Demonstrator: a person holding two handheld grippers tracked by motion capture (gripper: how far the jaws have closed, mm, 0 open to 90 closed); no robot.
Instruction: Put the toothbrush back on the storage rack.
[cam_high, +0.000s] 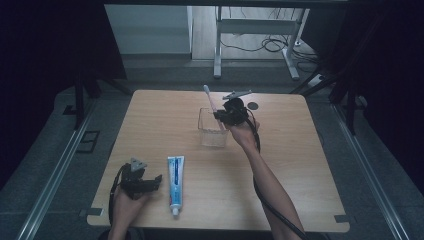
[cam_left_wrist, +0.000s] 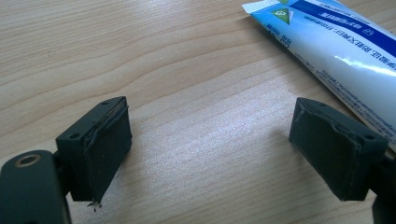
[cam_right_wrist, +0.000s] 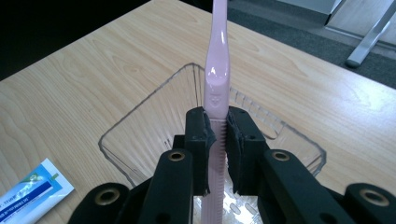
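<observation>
A pink toothbrush stands upright in my right gripper, whose jaws are shut on its ribbed handle. It hangs over a clear square plastic cup on the wooden table. In the high view the toothbrush leans up and left above the cup, with the right gripper at the cup's right rim. My left gripper rests near the table's front left, open, just left of a blue and white toothpaste tube. The tube lies beyond the right jaw in the left gripper view.
The wooden table has bare surface on its right half and far left. A small dark round spot sits near the far edge. Beyond the table stand metal desk legs and floor cables.
</observation>
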